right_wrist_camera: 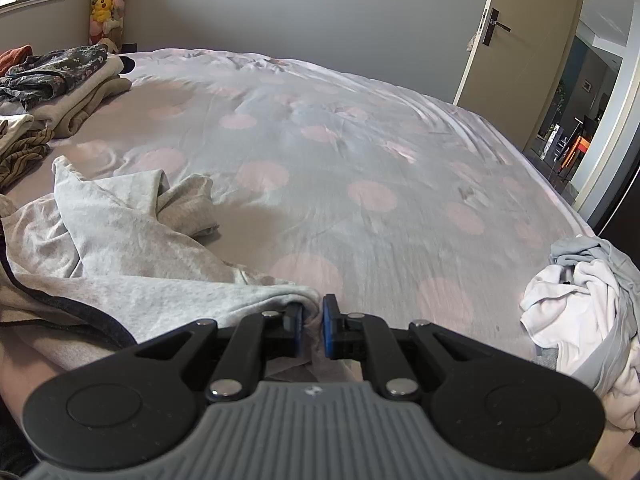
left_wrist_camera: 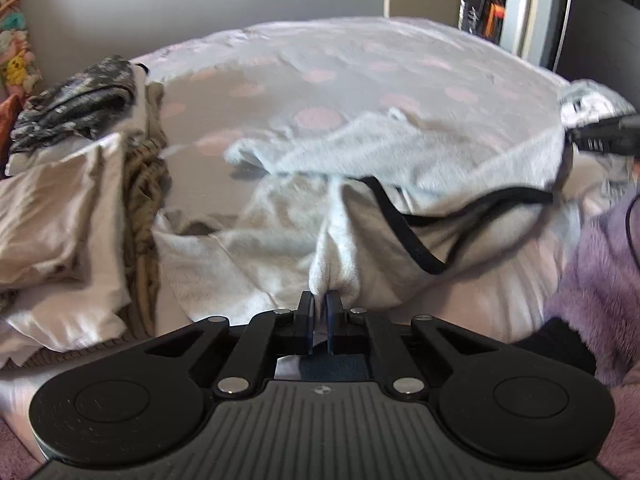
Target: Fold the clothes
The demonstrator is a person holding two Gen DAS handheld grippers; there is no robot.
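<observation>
Holding grey garment [left_wrist_camera: 400, 152] spread low over near edge of bed [right_wrist_camera: 360, 140], left gripper [left_wrist_camera: 320, 308] and right gripper [right_wrist_camera: 311, 316] each with jaws clamped on its fabric. Showing folded stack [right_wrist_camera: 76, 96] at far left, crumpled heap [right_wrist_camera: 580, 300] at right waiting; garment lying rumpled, fold unfinished.

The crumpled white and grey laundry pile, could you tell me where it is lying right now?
In the right wrist view, the laundry pile sits at the bed's near right edge, right of the right claw.
</observation>
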